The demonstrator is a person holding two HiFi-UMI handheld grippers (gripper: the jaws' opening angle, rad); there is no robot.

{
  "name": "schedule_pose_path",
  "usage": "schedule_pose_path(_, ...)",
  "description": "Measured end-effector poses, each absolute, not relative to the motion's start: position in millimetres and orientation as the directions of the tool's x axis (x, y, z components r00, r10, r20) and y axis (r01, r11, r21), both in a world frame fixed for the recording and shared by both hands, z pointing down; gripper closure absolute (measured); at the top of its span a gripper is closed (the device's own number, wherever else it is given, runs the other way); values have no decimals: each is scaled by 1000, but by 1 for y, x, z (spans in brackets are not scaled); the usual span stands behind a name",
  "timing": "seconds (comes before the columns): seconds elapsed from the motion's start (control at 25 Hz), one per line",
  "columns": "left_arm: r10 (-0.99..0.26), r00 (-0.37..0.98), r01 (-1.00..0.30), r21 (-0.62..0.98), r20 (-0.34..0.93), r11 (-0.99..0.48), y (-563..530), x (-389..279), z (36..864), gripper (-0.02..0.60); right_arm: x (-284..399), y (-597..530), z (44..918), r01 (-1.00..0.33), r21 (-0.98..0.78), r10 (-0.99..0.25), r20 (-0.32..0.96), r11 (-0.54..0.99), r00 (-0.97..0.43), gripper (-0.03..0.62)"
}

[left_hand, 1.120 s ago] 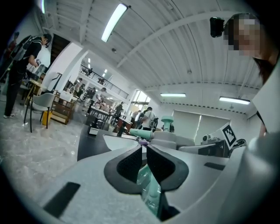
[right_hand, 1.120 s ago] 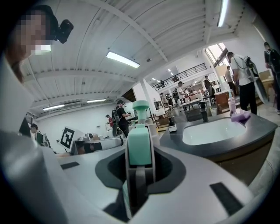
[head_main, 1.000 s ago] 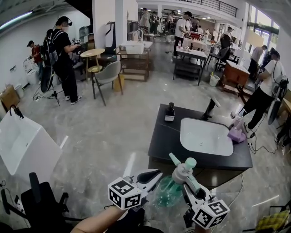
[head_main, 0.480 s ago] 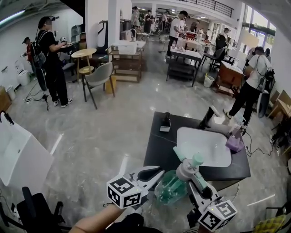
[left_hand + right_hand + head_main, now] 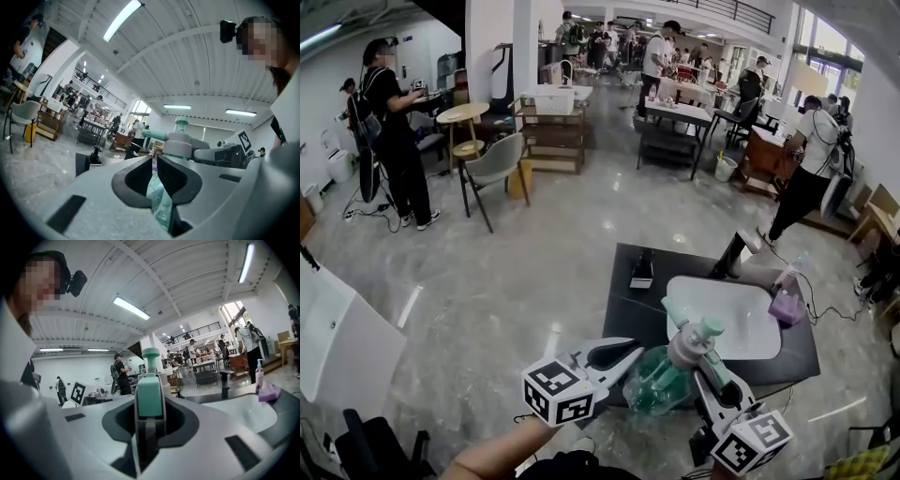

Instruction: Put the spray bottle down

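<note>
Green and translucent, the spray bottle (image 5: 659, 381) is clamped at its head by the right gripper (image 5: 705, 362), in the air at the worktop's (image 5: 627, 311) 6 o'clock edge. The left gripper (image 5: 624, 353), nearly closed and empty, is seen at the bottle's 9 o'clock.

A large open hall, working as a workshop of mock room set-ups

Bathroom pieces are standing loose on a polished floor (image 5: 534, 253): a dark desk (image 5: 628, 314) carrying a white basin (image 5: 722, 314) and a faucet (image 5: 733, 253), a white tub (image 5: 337, 328) at the left; a grey chair (image 5: 495, 161), a round table (image 5: 461, 112) and work desks (image 5: 680, 114) are filling the space behind; people, one wearing a backpack (image 5: 382, 122), are working at separate stations; strip lights (image 5: 123, 18) are running along the ceiling; a railed gallery (image 5: 741, 11) is overlooking it.
</note>
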State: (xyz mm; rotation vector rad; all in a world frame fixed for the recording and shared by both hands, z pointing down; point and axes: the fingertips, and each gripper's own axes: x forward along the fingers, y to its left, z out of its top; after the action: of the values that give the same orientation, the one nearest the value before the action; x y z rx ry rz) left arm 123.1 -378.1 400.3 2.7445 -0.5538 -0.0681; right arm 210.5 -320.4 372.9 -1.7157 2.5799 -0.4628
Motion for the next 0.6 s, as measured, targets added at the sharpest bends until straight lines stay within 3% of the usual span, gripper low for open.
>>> schedule_pose_path(0.6, -394, 918, -377, 378, 35, -846, -435, 117, 424, 548, 213, -381, 386, -926, -198, -922, 158, 322, -354, 516)
